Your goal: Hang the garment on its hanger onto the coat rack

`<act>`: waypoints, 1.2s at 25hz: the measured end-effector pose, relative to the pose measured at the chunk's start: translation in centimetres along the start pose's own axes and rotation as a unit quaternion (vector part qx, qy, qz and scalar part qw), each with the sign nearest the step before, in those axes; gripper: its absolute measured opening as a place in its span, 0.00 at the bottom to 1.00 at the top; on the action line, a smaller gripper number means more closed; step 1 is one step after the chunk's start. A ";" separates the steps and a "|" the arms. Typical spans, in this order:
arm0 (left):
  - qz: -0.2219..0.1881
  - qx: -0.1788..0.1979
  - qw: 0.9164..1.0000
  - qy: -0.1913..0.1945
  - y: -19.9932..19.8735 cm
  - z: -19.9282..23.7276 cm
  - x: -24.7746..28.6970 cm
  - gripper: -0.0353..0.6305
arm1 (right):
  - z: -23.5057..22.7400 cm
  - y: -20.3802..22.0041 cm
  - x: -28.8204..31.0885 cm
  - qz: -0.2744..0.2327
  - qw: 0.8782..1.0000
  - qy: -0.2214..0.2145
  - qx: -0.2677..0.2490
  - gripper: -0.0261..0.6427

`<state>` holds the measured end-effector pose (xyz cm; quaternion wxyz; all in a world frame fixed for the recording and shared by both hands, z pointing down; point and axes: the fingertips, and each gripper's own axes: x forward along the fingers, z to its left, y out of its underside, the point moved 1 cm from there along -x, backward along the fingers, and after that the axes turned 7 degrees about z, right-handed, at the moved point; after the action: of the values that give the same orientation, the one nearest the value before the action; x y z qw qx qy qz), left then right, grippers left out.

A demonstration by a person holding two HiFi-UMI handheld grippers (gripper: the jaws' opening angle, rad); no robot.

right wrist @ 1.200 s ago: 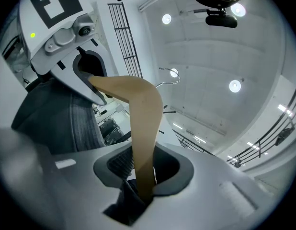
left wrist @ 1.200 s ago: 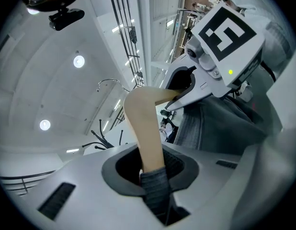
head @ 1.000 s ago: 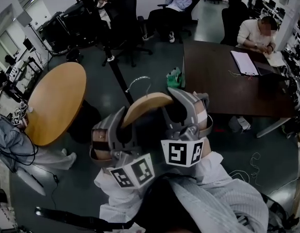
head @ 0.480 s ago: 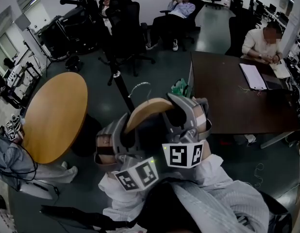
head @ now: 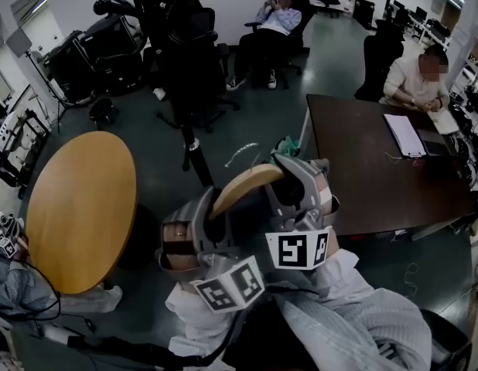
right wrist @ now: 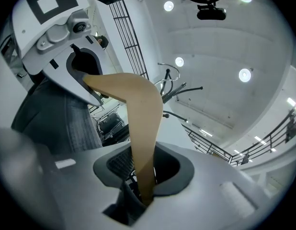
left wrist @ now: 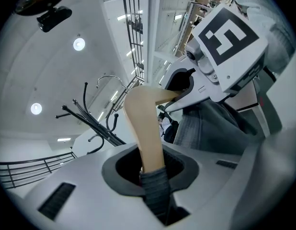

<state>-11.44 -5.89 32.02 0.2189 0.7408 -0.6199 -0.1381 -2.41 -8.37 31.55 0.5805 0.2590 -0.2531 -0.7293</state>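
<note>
Left gripper (head: 205, 213) and right gripper (head: 299, 173) sit side by side, jaws pointing up. Each one's clamped on the wooden hanger (head: 245, 185).

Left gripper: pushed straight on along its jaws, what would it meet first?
The left gripper grips the wooden hanger; beyond it, probably the coat rack's arms, slightly left, depth unclear.

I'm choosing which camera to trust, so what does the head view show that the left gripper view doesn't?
Head view only: the round light-wood table, the dark rectangular desk, seated people. Left gripper view only: round ceiling lights. Both: the tan curved wooden hanger, gripped at each end, and the black coat rack.
</note>
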 end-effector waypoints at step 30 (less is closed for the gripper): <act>0.067 -0.012 0.996 -0.052 -2.9 5.2 18.8 0.16 | -7.1 2.3 20.5 -0.120 0.992 0.000 0.027 0.19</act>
<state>-7.81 -24.68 27.32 0.2039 0.6869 -0.6768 -0.1689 0.06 -29.36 26.06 0.4816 0.3029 -0.2395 -0.7867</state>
